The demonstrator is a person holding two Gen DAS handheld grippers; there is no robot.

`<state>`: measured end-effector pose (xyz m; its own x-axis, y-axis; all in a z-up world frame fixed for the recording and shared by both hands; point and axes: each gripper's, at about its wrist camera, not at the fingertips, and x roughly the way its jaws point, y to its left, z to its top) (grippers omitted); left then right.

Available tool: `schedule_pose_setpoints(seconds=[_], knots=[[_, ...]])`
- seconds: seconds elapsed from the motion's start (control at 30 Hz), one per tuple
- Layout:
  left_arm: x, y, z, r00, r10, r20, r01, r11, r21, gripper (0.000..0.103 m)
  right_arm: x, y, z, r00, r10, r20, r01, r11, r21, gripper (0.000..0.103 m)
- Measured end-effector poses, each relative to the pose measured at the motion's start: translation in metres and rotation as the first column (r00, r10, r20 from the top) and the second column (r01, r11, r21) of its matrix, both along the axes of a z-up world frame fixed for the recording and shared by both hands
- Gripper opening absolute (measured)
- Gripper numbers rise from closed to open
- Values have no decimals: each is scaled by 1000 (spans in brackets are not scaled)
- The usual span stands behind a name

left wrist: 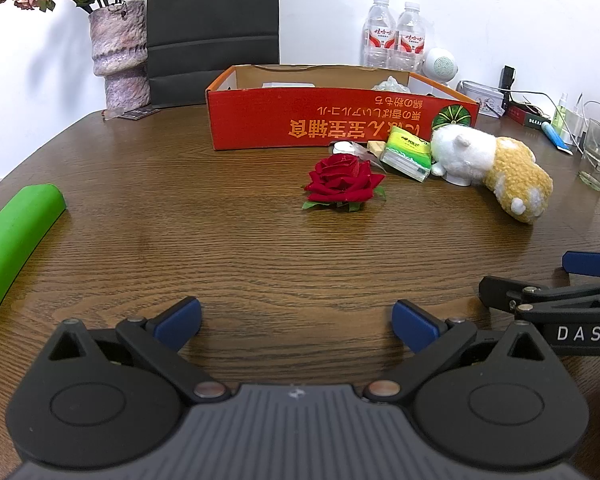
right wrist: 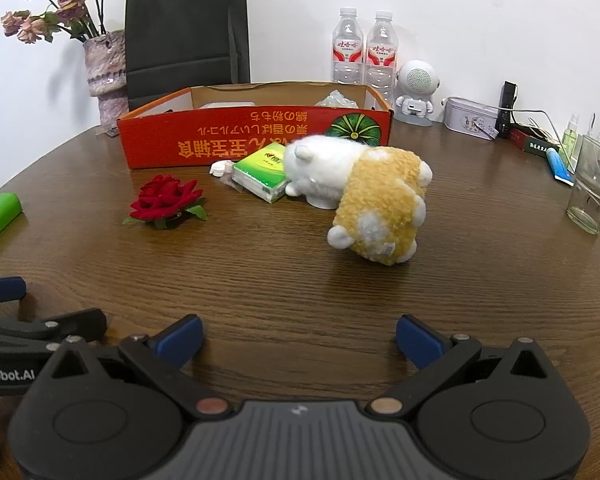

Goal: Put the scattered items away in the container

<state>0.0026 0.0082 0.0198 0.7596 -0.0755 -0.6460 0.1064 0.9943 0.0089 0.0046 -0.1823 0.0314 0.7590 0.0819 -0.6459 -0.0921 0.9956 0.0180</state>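
Both claws hang low over the brown wood-grain surface (left wrist: 260, 248), side by side and near its front edge, which looks like a ready stance before any pick. The left claw (left wrist: 296, 326) has its blue pads spread wide with nothing between them; the right claw (right wrist: 299, 336) is likewise spread and empty.

Straight ahead of the left claw, well beyond its tips, lies the red fabric rose (left wrist: 343, 182), alone on open wood, so probably the easiest first grab. Ahead of the right claw and slightly to its right lies the white and tan plush animal (right wrist: 364, 196) on its side, its head pressed against the green tissue packet (right wrist: 262, 178). A small white piece (right wrist: 221, 168) sits just left of that packet.

Beyond all of these stands the shallow red cardboard box (right wrist: 256, 140), open-topped, its near wall facing the claws; something white and a crumpled clear wrapper already lie inside. The loose items cluster just before that wall, so each needs only a short lift over it.
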Motion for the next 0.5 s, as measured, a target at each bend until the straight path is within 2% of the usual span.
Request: schedule_pose_setpoints(seconds=[0.5], knots=[[1,1,0,1000,-1,0,1,1000,0,103,1,0,0,1000,0,0,0,1000,-1,103]])
